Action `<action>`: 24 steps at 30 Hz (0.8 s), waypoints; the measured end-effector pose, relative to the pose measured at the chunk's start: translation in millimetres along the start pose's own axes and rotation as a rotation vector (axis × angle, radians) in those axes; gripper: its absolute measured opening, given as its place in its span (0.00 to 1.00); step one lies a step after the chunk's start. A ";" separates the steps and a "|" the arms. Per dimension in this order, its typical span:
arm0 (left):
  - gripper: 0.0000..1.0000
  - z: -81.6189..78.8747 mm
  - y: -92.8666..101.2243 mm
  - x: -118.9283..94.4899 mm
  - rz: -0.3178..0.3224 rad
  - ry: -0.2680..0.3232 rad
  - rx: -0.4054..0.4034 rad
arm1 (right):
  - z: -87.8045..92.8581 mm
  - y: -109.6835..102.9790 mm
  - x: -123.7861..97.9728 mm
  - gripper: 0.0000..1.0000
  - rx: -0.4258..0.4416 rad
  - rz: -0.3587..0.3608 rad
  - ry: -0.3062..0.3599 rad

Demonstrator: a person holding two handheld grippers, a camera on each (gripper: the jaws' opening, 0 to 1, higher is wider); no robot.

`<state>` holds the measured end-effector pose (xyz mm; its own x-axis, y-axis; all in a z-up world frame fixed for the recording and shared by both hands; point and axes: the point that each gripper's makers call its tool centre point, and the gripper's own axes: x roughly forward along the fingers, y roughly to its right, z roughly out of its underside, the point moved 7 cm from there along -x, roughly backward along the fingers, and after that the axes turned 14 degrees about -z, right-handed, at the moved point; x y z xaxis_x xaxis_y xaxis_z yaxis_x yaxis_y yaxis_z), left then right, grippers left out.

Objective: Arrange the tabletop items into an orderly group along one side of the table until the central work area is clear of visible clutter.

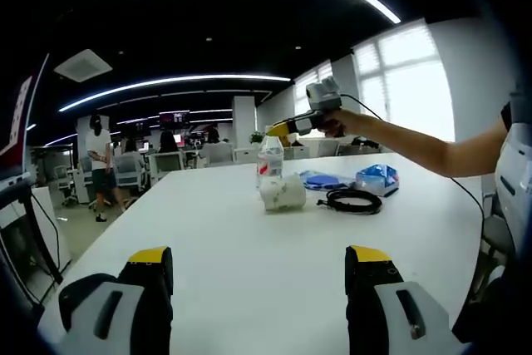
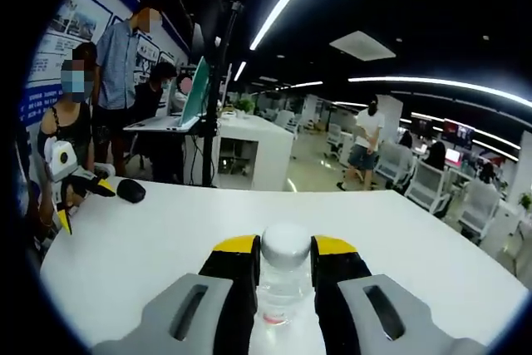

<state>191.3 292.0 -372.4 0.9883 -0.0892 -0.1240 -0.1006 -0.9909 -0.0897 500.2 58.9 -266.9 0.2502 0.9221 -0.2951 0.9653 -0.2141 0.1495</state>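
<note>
Most of the tidying looks still ahead: on the white desk (image 1: 208, 247) a paper cup (image 1: 283, 192) lies on its side beside a coiled black cable (image 1: 354, 199) and blue packets (image 1: 376, 179), loosely clustered. The right gripper (image 2: 285, 259) is clamped around a clear water bottle (image 2: 283, 276) at that cluster, jaws pressed to its sides. The left gripper (image 1: 259, 265) hangs wide open over bare desk, holding nothing.
</note>
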 end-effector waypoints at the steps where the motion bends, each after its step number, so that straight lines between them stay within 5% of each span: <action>1: 0.85 0.0 -0.5 -0.1 -0.001 0.001 -0.001 | 0.0 -0.6 0.7 0.22 -0.002 0.004 0.001; 24: 0.85 -1.6 -2.7 -4.2 -0.007 0.008 -0.001 | -9.0 -2.7 -1.3 0.19 0.040 0.123 0.073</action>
<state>187.7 294.9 -370.1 0.9898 -0.0832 -0.1153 -0.0937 -0.9916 -0.0893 496.6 61.2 -258.4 0.3620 0.9087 -0.2077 0.9303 -0.3380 0.1424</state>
